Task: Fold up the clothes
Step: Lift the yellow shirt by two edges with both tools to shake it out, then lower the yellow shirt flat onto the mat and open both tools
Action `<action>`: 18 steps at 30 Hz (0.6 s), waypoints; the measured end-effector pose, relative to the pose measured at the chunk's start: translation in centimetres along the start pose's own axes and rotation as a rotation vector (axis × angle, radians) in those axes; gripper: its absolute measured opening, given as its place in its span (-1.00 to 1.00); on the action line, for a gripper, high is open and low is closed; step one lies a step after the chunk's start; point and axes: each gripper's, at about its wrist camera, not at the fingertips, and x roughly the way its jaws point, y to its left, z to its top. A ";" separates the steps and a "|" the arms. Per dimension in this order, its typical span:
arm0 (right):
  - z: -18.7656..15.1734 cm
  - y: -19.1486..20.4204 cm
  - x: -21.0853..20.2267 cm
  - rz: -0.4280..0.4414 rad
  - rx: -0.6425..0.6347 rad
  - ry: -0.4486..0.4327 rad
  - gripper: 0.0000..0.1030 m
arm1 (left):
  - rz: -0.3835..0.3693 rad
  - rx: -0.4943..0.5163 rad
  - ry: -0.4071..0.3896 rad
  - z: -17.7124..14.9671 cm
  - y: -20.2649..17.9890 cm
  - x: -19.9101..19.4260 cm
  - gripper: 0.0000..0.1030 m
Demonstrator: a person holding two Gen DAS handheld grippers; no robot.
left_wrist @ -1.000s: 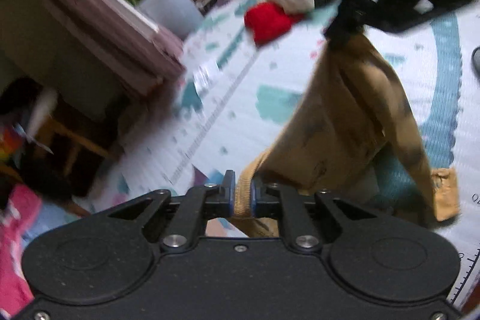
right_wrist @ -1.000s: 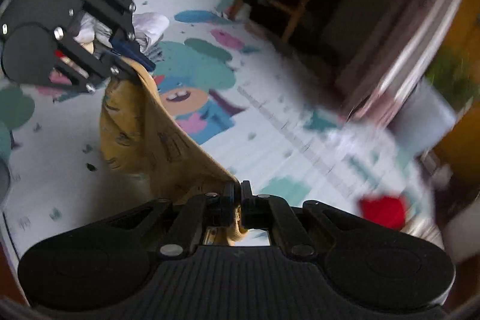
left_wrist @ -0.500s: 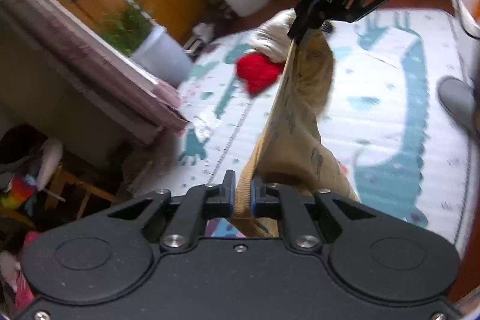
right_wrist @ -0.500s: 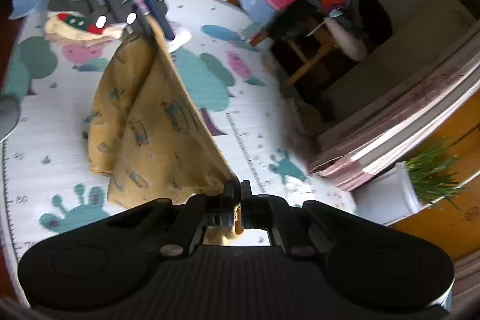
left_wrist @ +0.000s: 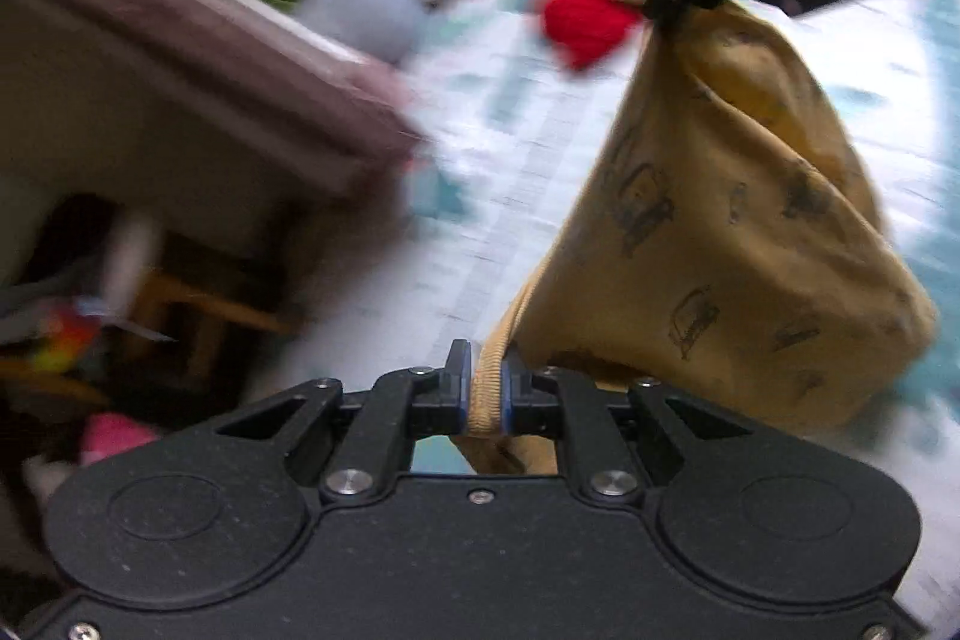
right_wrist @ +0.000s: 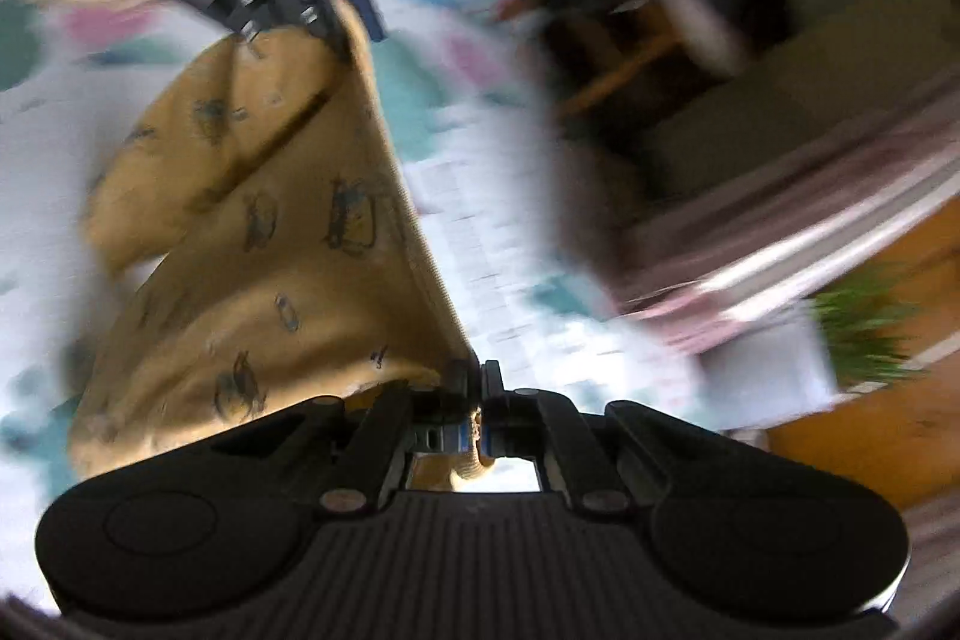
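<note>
Two grippers, left gripper (left_wrist: 486, 388) and right gripper (right_wrist: 475, 400), one mustard garment (left_wrist: 720, 232).

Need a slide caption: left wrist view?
Left gripper and right gripper hold a mustard printed garment stretched above the play mat.

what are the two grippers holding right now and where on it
Both grip the mustard printed garment by its ribbed edge: left gripper at one end, right gripper at the other.

Both grippers (left_wrist: 486, 388) (right_wrist: 474, 394) clamped (facing each other)
</note>
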 end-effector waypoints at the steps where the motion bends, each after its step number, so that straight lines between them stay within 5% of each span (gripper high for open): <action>1: 0.4 -0.5 -0.1 -0.068 0.008 -0.028 -0.91 | 0.051 -0.008 -0.019 0.5 0.5 -0.1 -0.84; 4: 0.6 -1.3 -0.3 -0.183 0.017 -0.079 -0.91 | 0.117 -0.008 -0.062 1.4 1.5 -0.8 -0.84; 8: -1.3 0.8 1.4 -0.130 -0.056 -0.047 -0.91 | 0.069 0.089 -0.037 0.6 -1.2 0.7 -0.84; 18: -10.0 17.9 5.0 0.257 -0.514 0.068 -0.91 | -0.331 0.619 0.099 -7.8 -20.5 3.4 -0.84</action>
